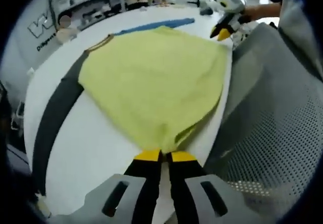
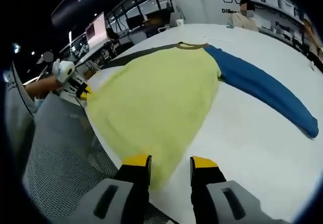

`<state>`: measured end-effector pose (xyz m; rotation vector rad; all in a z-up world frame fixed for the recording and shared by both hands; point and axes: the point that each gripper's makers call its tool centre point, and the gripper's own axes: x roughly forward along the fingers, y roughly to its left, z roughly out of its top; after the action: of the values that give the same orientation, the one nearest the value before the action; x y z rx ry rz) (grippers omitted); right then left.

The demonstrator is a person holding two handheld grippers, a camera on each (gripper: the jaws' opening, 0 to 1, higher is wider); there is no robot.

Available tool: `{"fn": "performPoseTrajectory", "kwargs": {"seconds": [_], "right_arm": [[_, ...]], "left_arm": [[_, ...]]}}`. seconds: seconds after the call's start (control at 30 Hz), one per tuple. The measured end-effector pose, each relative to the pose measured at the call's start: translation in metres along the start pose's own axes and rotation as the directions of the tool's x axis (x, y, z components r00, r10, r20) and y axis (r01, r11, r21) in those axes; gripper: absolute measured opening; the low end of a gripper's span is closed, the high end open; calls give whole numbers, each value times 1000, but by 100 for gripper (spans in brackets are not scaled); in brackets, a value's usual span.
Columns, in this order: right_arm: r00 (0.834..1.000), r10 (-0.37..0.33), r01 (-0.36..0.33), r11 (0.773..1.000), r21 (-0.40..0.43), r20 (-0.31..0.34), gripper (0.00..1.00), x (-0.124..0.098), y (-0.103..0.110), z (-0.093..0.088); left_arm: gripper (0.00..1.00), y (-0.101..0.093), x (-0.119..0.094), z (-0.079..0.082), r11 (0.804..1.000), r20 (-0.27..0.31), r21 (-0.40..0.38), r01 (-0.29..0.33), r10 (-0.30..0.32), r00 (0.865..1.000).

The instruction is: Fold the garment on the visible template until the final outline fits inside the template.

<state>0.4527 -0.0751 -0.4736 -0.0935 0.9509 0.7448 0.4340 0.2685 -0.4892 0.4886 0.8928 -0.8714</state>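
Yellow cloth shirt (image 1: 151, 82) with one dark grey sleeve (image 1: 55, 113) and one blue sleeve (image 2: 262, 88) lies flat on the white surface (image 1: 91, 153), with its bottom hem at the edge near me. I think it is spread out like this so I can see its whole shape before I fold it. My left tool (image 1: 160, 156) has its two yellow tips pressed close together on one bottom corner of the shirt, so it is holding the cloth. My right tool (image 2: 170, 162) is wide, with a gap between its tips, and the other bottom corner lies between and just under them. I think it is there so I can pinch that corner too. With both corners held, I could lift the hem and bring it up toward the neck. The sleeves stick far out to the sides, so they need folding in. I cannot pick out the template lines.
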Motion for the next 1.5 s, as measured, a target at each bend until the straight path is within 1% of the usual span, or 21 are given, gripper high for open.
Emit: {"fn": "performPoseTrajectory", "kwargs": {"seconds": [0.07,0.17,0.2,0.27,0.3,0.33,0.53,0.6,0.63,0.7,0.8,0.9,1.0,1.1,1.2,1.27,1.33,1.4,1.43,1.47,1.5], "right_arm": [[1000,-11,11,1000,-7,-19,19,0,-1,-5],[998,-45,44,999,-14,-52,1,0,-6,-13],[997,-40,39,999,-5,-73,0,0,-6,-18],[996,-29,31,999,16,-84,1,0,-6,-22],[997,-23,25,1000,17,-69,2,0,-3,-19],[996,-16,19,999,34,-88,2,-2,0,-21],[996,-3,8,999,52,-92,7,-1,8,-21],[995,0,4,999,44,-103,1,-1,13,-21],[993,-17,19,1000,15,-118,0,-1,13,-21],[991,-3,3,1000,3,-131,0,-3,21,-19],[994,15,-14,1000,10,-111,0,-9,21,-12],[996,14,-12,1000,24,-93,0,-17,23,-3],[995,12,-9,999,32,-97,0,-18,17,-5],[991,5,-4,1000,11,-134,0,-11,11,-17],[989,-6,7,1000,7,-145,0,-10,9,-21],[989,-23,23,1000,-2,-149,0,-11,7,-22],[988,-43,42,999,-13,-150,0,-13,5,-25],[988,-40,40,999,-1,-148,0,-15,1,-28],[989,-43,44,999,2,-143,0,-17,-1,-28],[990,-51,51,999,1,-132,0,-19,-5,-27],[991,-58,59,998,3,-122,0,-20,-7,-25]], "left_arm": [[3,-2,-2,-1,1000,7,-11,-6,6,1000],[4,-4,-2,-1,999,33,-50,-21,22,999],[4,-4,-3,-2,998,41,-54,-25,27,999],[5,-8,-5,-1,998,48,-52,-24,27,998],[5,-9,-4,-1,998,49,-52,-24,27,998],[5,-9,-4,-2,998,46,-53,-22,25,999],[4,-7,-5,-2,998,43,-57,-27,30,999],[4,-6,-4,-1,997,51,-65,-28,32,998],[3,-6,-3,-1,997,56,-76,-29,34,998],[3,-4,-3,-2,996,57,-86,-32,37,998],[2,-3,-8,0,997,39,-53,-56,58,998],[2,-3,-14,2,998,50,-30,-63,64,997],[2,-4,-16,4,998,55,-35,-58,60,997],[2,-8,-9,-6,997,8,-58,-47,47,999],[3,-11,-9,-5,998,-4,-55,-40,40,999],[5,-10,-14,-7,992,7,-115,-45,46,999],[5,-10,-18,-17,985,-20,-164,-47,44,999],[0,-4,-25,-36,985,-75,-153,-83,72,995],[0,3,-28,-34,973,-36,-197,-118,113,993],[0,2,-30,-38,975,-50,-195,-107,99,994],[0,6,-33,-42,968,-40,-225,-110,104,994]]}}
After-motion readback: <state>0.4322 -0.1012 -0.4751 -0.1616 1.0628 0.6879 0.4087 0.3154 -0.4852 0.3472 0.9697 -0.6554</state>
